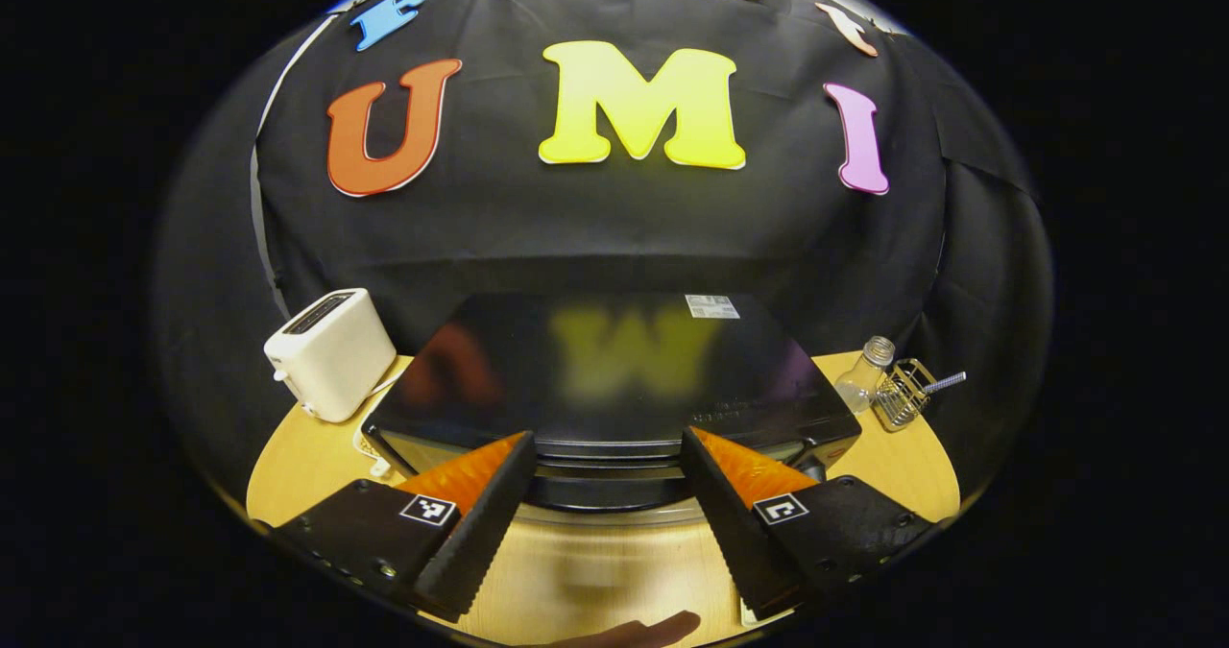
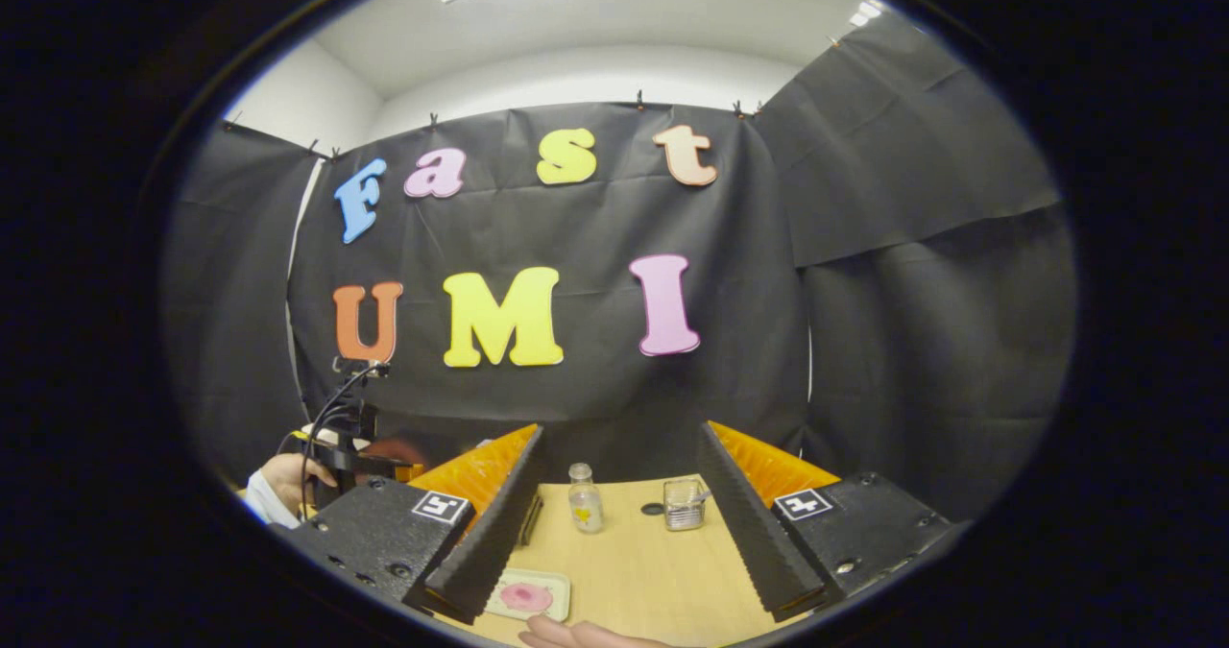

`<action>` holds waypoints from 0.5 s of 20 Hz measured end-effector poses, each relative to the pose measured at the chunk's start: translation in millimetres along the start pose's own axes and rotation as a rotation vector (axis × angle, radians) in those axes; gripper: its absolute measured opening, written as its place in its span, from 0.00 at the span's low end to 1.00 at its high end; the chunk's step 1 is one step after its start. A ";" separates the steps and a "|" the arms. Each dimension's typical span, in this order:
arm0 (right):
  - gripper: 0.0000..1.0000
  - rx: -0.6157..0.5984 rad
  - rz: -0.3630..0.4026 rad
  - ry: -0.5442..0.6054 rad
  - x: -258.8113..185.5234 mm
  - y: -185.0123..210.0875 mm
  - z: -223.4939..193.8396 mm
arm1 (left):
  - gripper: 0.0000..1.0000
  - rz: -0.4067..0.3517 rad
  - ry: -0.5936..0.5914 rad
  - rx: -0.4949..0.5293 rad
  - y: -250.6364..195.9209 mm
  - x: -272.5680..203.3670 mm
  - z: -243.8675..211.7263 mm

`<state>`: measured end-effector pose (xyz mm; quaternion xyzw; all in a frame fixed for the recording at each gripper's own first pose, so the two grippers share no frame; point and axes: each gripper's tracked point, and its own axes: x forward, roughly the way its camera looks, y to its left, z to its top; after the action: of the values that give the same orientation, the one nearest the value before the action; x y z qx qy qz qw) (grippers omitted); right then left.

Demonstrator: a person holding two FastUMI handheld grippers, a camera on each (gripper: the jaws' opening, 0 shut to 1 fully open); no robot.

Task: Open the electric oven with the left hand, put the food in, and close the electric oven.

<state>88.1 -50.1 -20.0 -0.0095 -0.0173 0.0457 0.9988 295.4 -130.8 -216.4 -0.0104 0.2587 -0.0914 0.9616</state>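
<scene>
The black electric oven [image 1: 614, 370] stands on the wooden table [image 1: 614, 571], its glossy top mirroring the wall. Its door looks closed, with the handle bar along the front edge. My left gripper [image 1: 607, 442] is open just in front of that edge, one finger on either side, touching nothing. In the right gripper view, a pale tray [image 2: 552, 586] carrying pink food [image 2: 526, 597] lies on the table [image 2: 634, 562] near the bottom. My right gripper [image 2: 619, 432] hangs open above the table, holding nothing. Far left there, a hand holds the left gripper [image 2: 336, 446].
A white toaster [image 1: 331, 350] sits left of the oven. A glass bottle [image 1: 864, 370] and a small wire basket [image 1: 907, 394] stand to its right; they are the bottle [image 2: 584, 499] and basket [image 2: 684, 504] in the right gripper view. A fingertip [image 1: 653, 629] shows at the bottom edge.
</scene>
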 end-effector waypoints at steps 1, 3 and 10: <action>1.00 0.000 0.000 0.009 0.5 0.1 -1.9 | 0.96 0.010 -0.002 0.009 -0.6 -1.4 -0.9; 0.96 0.001 0.000 0.015 -0.9 0.7 -2.0 | 0.96 0.012 -0.002 0.005 -1.1 -0.4 -0.7; 0.96 0.000 -0.012 0.005 -10.4 -1.7 0.2 | 0.96 0.003 -0.027 -0.013 0.0 -20.1 -12.6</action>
<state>77.9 -52.7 -20.2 -0.0096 -0.0150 0.0396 0.9991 272.0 -126.8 -217.4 -0.0175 0.2464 -0.0879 0.9650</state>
